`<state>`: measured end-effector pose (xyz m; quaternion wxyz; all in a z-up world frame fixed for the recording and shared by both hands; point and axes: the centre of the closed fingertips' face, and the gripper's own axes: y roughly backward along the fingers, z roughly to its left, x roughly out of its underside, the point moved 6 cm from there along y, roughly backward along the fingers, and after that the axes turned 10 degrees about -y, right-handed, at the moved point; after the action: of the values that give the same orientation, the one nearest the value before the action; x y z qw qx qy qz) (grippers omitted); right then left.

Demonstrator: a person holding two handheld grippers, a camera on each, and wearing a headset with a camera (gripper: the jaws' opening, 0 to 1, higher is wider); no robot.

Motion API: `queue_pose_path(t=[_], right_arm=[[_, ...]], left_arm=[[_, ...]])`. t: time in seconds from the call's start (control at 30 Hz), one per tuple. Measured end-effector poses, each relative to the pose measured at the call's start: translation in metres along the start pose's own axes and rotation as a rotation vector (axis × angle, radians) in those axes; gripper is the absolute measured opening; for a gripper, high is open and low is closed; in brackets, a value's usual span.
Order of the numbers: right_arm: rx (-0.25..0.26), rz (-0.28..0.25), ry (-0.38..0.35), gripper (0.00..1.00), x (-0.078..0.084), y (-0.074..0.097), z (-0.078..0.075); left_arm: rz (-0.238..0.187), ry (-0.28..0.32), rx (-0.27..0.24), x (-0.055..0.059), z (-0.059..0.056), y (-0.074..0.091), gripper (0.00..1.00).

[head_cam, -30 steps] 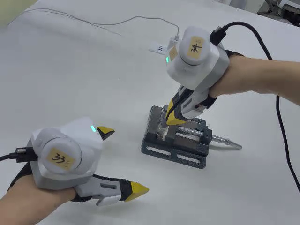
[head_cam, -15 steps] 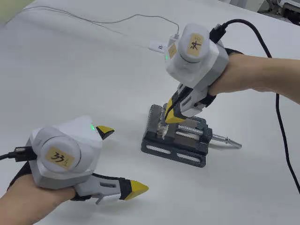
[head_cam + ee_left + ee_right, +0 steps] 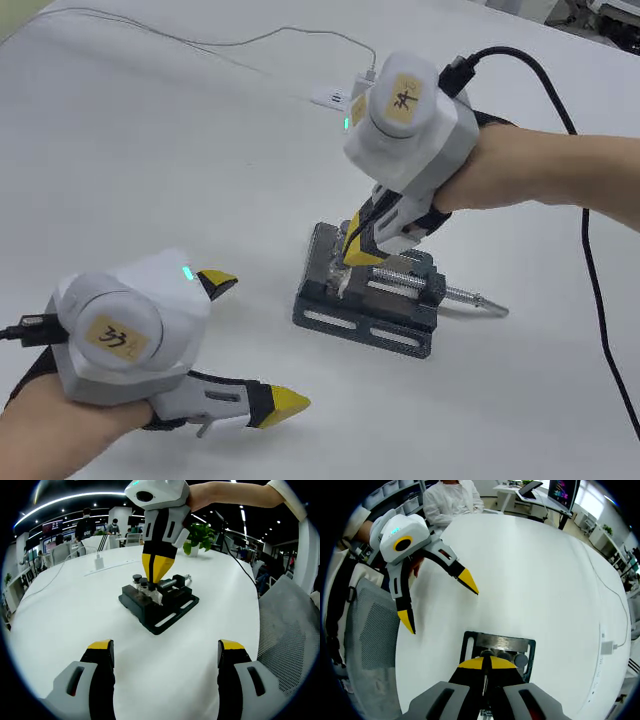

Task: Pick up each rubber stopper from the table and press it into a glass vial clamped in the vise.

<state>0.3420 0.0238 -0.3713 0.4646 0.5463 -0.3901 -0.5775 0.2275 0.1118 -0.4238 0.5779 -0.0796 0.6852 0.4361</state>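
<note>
A black vise [image 3: 345, 322] [image 3: 167, 611] [image 3: 470, 645] stands on the white table and clamps small glass vials [image 3: 142, 591]. Two of them carry black rubber stoppers [image 3: 137, 578], and one stopper [image 3: 521, 659] lies beside my right jaws. My right gripper [image 3: 357, 255] [image 3: 157, 572] [image 3: 486, 663] points down with its yellow tips together, on top of a vial at the vise's left end. What lies under the tips is hidden. My left gripper [image 3: 252, 343] [image 3: 165, 647] [image 3: 440, 605] hovers open and empty near the table's front left, apart from the vise.
The vise's screw handle [image 3: 478, 302] sticks out to the right. A white adapter [image 3: 333, 98] with a thin cable lies behind the vise. A black cable [image 3: 590, 260] trails from my right gripper. A mesh chair [image 3: 287, 630] stands at the table's edge.
My right gripper has leaned a little to the left with its tips staying over the vise. The left gripper has kept its place; the head view itself has shifted slightly.
</note>
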Motion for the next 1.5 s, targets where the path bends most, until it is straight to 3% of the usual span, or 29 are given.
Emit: queue_pose_path(t=[0.2, 0.4, 0.63, 0.7, 0.73, 0.77, 0.9, 0.97, 1.13, 1.17, 1.33, 1.43, 1.5], right_arm=[[-0.031, -0.008, -0.042, 0.00, 0.000, -0.001, -0.004], [-0.006, 0.022, -0.001, 0.00, -0.004, -0.003, -0.001], [-0.013, 0.029, -0.040, 0.00, -0.004, -0.003, -0.004], [-0.024, 0.060, -0.061, 0.00, -0.006, -0.004, -0.005], [-0.029, 0.077, -0.109, 0.00, -0.005, -0.003, -0.004], [-0.031, 0.086, -0.073, 0.00, -0.006, -0.004, -0.005], [-0.031, 0.095, -0.069, 0.00, -0.007, -0.005, -0.006], [-0.005, 0.122, -0.022, 0.00, -0.010, -0.006, -0.005], [0.020, 0.148, 0.028, 0.00, -0.011, -0.006, 0.000], [0.013, 0.137, -0.022, 0.00, -0.010, -0.006, -0.001], [-0.016, 0.129, -0.067, 0.00, -0.008, -0.005, -0.003], [-0.016, 0.125, -0.042, 0.00, -0.008, -0.005, 0.000], [-0.018, 0.120, -0.063, 0.00, -0.007, -0.005, 0.000]], left_arm=[[0.004, 0.016, -0.005, 0.004, 0.003, 0.000, 0.84], [0.008, 0.022, -0.009, 0.004, 0.006, 0.000, 0.84], [0.006, 0.033, -0.018, 0.003, 0.012, -0.002, 0.83], [0.007, 0.034, -0.021, 0.004, 0.013, -0.002, 0.83], [0.009, 0.035, -0.020, 0.004, 0.013, -0.002, 0.83], [0.012, 0.035, -0.022, 0.004, 0.014, -0.002, 0.83], [0.010, 0.035, -0.025, 0.003, 0.015, -0.002, 0.83], [0.015, 0.033, -0.023, 0.003, 0.015, -0.003, 0.83], [0.008, 0.027, -0.020, -0.002, 0.014, -0.006, 0.83], [0.008, 0.028, -0.018, -0.003, 0.014, -0.006, 0.83], [0.004, 0.015, -0.022, -0.009, 0.013, -0.002, 0.83], [-0.003, 0.004, -0.034, -0.013, 0.014, 0.002, 0.83], [-0.003, -0.001, -0.040, -0.015, 0.015, 0.004, 0.83]])
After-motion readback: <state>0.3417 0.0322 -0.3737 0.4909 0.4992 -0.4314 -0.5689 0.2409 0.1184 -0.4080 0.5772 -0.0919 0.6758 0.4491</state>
